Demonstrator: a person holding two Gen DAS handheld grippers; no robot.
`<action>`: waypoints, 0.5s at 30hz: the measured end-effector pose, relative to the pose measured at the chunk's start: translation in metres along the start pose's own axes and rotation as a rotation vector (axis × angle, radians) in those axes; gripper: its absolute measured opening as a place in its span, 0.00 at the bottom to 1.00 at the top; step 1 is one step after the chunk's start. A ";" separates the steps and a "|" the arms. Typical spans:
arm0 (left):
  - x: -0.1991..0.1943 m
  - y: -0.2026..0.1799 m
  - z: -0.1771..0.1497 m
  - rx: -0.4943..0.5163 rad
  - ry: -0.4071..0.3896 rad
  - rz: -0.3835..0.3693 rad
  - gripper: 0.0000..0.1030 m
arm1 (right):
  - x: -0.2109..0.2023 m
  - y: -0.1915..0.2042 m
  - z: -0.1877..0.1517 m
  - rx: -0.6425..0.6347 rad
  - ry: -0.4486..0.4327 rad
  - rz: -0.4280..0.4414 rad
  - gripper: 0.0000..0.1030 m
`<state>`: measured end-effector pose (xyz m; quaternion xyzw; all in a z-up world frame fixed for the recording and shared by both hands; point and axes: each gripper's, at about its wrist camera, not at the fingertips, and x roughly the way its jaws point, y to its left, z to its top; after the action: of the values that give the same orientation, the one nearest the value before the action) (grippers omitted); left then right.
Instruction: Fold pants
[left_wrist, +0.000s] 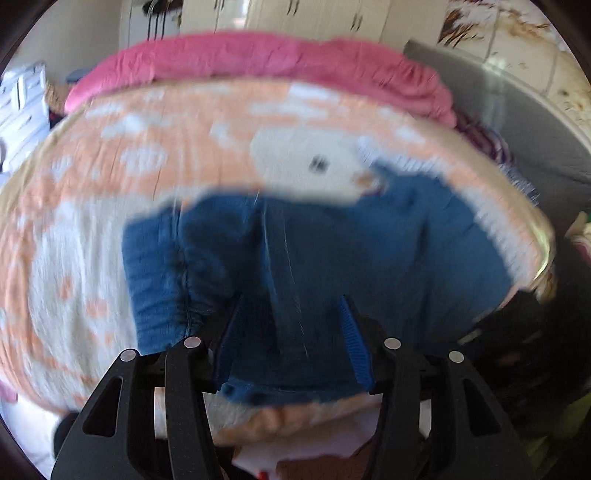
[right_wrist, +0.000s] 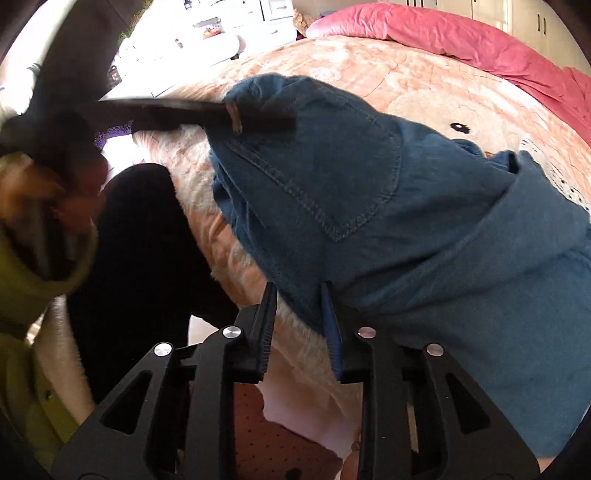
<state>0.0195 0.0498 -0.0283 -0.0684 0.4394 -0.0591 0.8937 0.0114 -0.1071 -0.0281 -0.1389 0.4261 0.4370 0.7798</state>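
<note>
Up close, the left hand-held gripper (left_wrist: 291, 328) stood with its jaws apart, blue denim bunched between the ribbed blue pads; whether the pads actually pinched the cloth I could not tell, since the left wrist view was smeared by motion. The right hand-held gripper (right_wrist: 299, 325) also had its jaws apart, the hem edge of the jeans (right_wrist: 388, 206) lying against its right-side pad but not clamped.

From the right gripper the jeans ran forward and off to the right, a heap more than a flat spread, with a stitched back pocket (right_wrist: 343, 173) facing up. In that same view the left gripper's dark fingers (right_wrist: 207, 110) reached into the far upper corner of the denim, so the left one looked the nearer to a working hold. My guess was that the next fold depended on carrying that corner across.

The denim was mid-blue, soft and creased, with paler topstitching. Under it lay a plush peach-and-white blanket (left_wrist: 147, 140) with a cartoon face (right_wrist: 458, 127), covering the bed. Farther off, a crumpled pink duvet (left_wrist: 258, 59) ran along the bed's far edge.
</note>
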 end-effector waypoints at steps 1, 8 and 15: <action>0.003 0.004 -0.009 0.000 0.009 -0.004 0.48 | -0.010 0.000 0.001 0.001 -0.032 0.003 0.22; 0.000 -0.004 -0.020 0.062 0.006 0.038 0.49 | -0.025 -0.024 0.033 0.120 -0.132 -0.142 0.39; -0.003 -0.003 -0.023 0.055 -0.002 0.029 0.49 | 0.024 -0.044 0.014 0.200 0.016 -0.212 0.41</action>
<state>-0.0005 0.0453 -0.0390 -0.0376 0.4378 -0.0581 0.8964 0.0606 -0.1110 -0.0460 -0.1082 0.4567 0.3064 0.8281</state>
